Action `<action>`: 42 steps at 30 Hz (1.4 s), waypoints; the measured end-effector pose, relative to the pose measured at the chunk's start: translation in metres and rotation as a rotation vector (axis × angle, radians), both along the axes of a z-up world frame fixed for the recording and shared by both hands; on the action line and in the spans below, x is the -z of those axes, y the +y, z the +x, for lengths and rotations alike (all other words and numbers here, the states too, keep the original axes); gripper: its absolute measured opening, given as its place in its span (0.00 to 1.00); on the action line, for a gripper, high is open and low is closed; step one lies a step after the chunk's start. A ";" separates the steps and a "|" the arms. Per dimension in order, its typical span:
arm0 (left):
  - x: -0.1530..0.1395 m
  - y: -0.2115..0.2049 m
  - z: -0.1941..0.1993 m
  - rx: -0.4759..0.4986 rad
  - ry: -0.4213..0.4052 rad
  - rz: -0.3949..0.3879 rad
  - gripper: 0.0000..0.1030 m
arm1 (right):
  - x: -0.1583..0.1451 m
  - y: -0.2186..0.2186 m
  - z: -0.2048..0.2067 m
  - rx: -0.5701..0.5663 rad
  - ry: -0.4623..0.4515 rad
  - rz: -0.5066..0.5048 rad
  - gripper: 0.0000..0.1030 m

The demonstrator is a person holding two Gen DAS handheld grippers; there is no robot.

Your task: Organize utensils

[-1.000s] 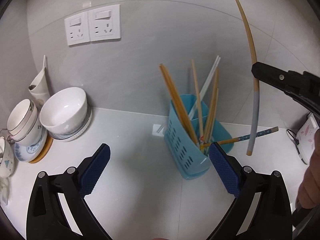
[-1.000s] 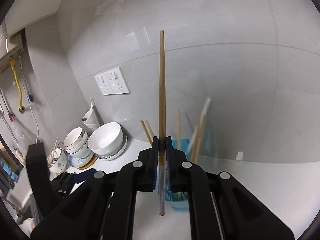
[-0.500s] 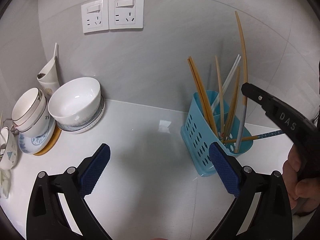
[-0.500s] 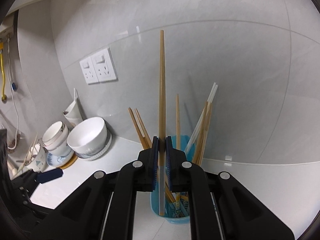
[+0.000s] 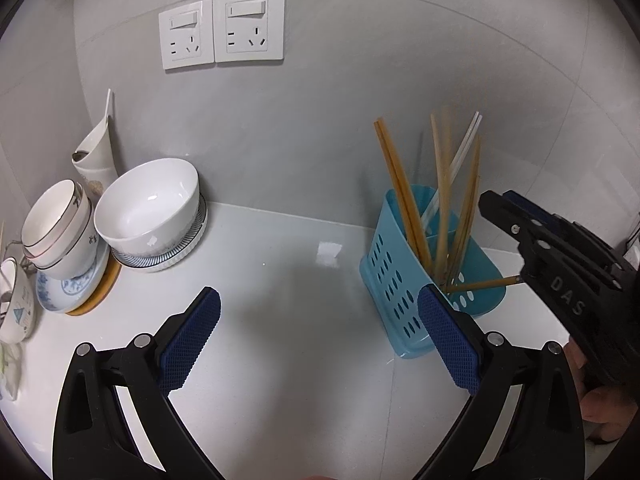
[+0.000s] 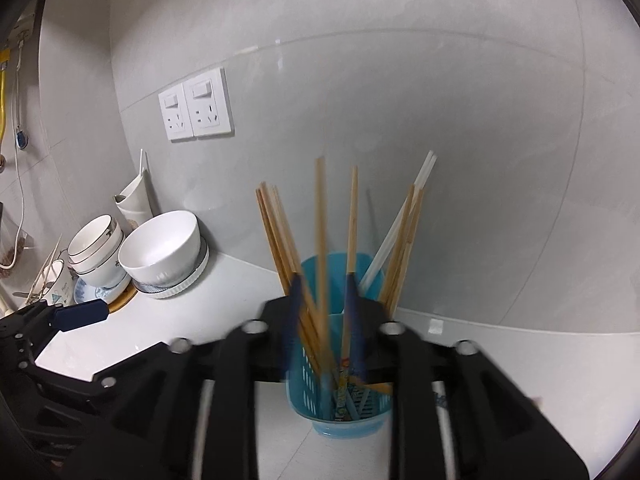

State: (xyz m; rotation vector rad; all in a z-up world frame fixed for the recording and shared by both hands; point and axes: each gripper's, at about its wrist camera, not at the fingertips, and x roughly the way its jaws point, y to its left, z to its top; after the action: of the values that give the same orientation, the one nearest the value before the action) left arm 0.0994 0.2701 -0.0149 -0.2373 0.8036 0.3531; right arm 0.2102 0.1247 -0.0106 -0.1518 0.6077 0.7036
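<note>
The chopstick (image 6: pixel 321 240) dropped into the one blue holder (image 6: pixel 340 360); right gripper (image 6: pixel 322 312) jaws just parted.

Chopsticks (image 5: pixel 404 196) are seen standing in a blue holder (image 5: pixel 394 280) near the counter's (image 5: pixel 288 320) back edge; bowls (image 5: pixel 148 208) are stacked at its left edge.

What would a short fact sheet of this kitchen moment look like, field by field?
surface: white counter
holder: blue basket, upright, holding chopsticks
right gripper: jaws just opened, released chopstick blurred between them, over the basket
left gripper: open, holding nothing
dishes: white bowl and stacked bowls at left
</note>
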 end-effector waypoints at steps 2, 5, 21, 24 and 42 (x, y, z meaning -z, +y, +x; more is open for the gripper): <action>-0.003 -0.002 0.000 0.005 -0.006 0.002 0.94 | -0.008 -0.005 -0.002 0.000 -0.007 0.000 0.37; -0.008 -0.007 -0.001 0.012 -0.014 0.003 0.94 | -0.021 -0.017 -0.006 0.015 -0.025 0.006 0.53; -0.022 -0.047 -0.019 0.031 -0.005 -0.037 0.94 | -0.048 -0.097 -0.018 0.059 0.046 -0.027 0.92; -0.021 -0.056 -0.023 0.034 0.010 -0.032 0.94 | -0.041 -0.109 -0.020 0.064 0.074 -0.051 0.92; -0.007 -0.083 -0.030 0.064 0.063 -0.046 0.94 | -0.011 -0.138 -0.027 0.042 0.171 -0.136 0.92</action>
State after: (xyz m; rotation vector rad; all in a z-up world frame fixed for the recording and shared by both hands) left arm 0.0694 0.1870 -0.0079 -0.2439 0.8797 0.2832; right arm 0.1836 -0.0131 0.0003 -0.2059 0.8210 0.6387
